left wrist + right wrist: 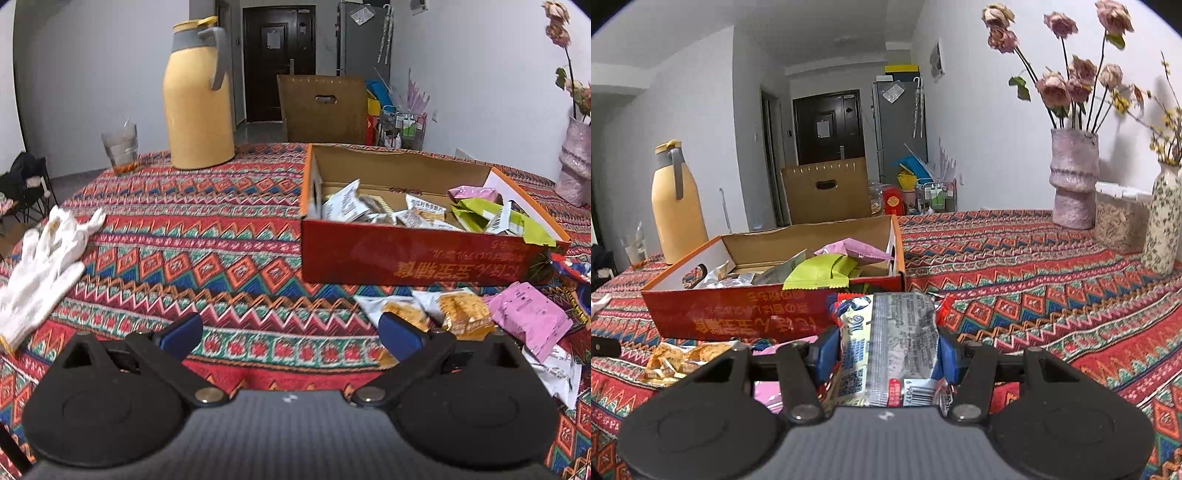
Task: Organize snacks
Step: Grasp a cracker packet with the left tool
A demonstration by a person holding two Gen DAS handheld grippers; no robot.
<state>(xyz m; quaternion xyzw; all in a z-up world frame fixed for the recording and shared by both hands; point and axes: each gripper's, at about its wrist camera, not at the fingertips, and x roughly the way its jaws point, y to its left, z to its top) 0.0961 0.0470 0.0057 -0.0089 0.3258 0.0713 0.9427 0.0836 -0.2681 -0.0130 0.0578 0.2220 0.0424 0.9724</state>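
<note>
R gripper [888, 354]: jaws clamped on a snack packet [894, 347], blue pads pressing both its sides; packet is silver-backed w/ barcode + fine print facing up, red crimped ends, held above the table just in front of the snack box. L gripper [291, 332]: jaws spread wide, nothing between them, hovering over bare tablecloth [221, 243]. Just beside the L gripper's right pad, loose packets on the cloth: two white ones showing golden biscuits [458, 310] and a pink packet [528, 321], all near the box's front wall. Box [406, 258] is a red/orange open-top carton w/ brown cardboard inside, gold print on the front reading upside down; it holds a jumble of white, lime-green and pink packets, one green packet draped over the front rim. Table is covered edge to edge w/ red, blue, green zigzag-pattern cloth. Further out: white cloth gloves [40, 273] at the L edge, yellow thermos w/ grey handle [197, 96] and a glass [120, 147] at the far side, pink vase of dried roses [1073, 177] + a floral vase [1163, 218] on the R. Room behind: white walls, dark door [279, 62], brown carton w/ handle slot [321, 107], grey fridge, cluttered cart.
</note>
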